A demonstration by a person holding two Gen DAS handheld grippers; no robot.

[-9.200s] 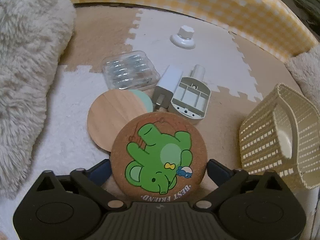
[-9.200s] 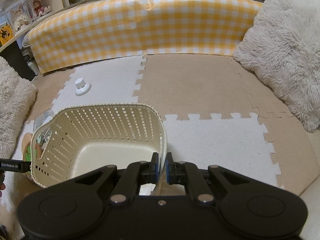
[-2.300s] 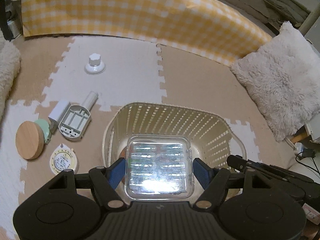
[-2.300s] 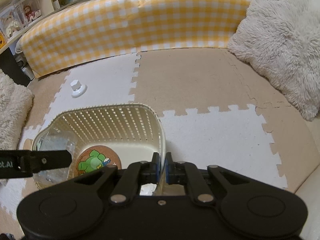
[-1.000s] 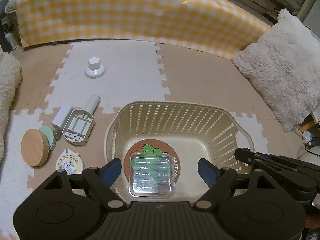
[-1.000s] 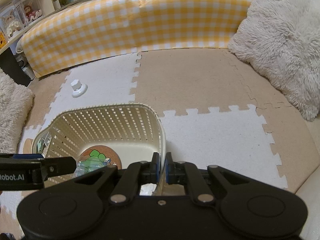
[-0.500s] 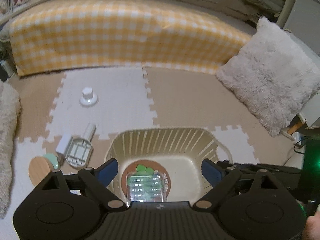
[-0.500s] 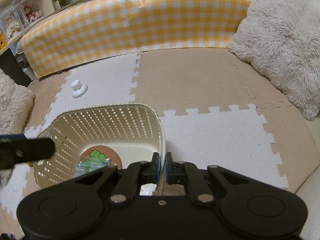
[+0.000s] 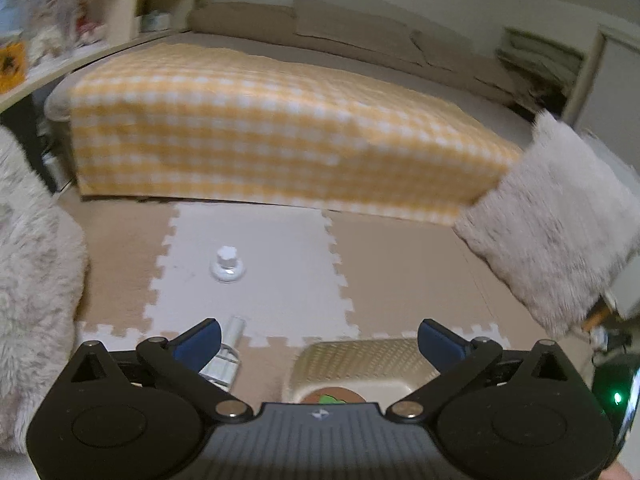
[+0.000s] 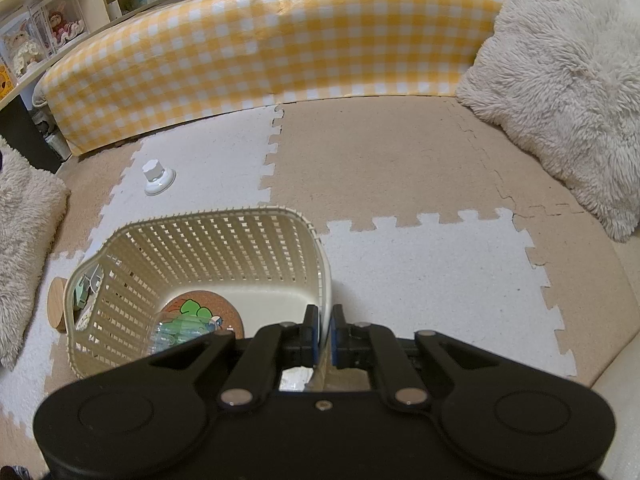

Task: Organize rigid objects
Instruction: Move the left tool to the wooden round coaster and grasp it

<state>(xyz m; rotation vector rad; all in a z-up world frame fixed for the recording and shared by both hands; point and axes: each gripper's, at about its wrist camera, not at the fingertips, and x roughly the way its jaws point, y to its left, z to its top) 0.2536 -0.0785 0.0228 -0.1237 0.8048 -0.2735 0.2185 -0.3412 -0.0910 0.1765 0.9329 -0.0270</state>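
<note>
We have dropped the clear case (image 10: 176, 330) into the basket (image 10: 208, 240); left gripper (image 9: 318, 340) rises, fingers opening empty (right gripper (image 10: 325, 330) clamps the rim).

The left gripper (image 9: 318, 340) is opening, jaws spread wide, nothing between them; the right gripper (image 10: 323, 330) is pinched tight. Both tilt downward.

A yellow checked cushion (image 10: 260, 44) borders the foam floor mat (image 10: 420, 280); a fluffy pillow (image 10: 560, 92) lies beside it.
</note>
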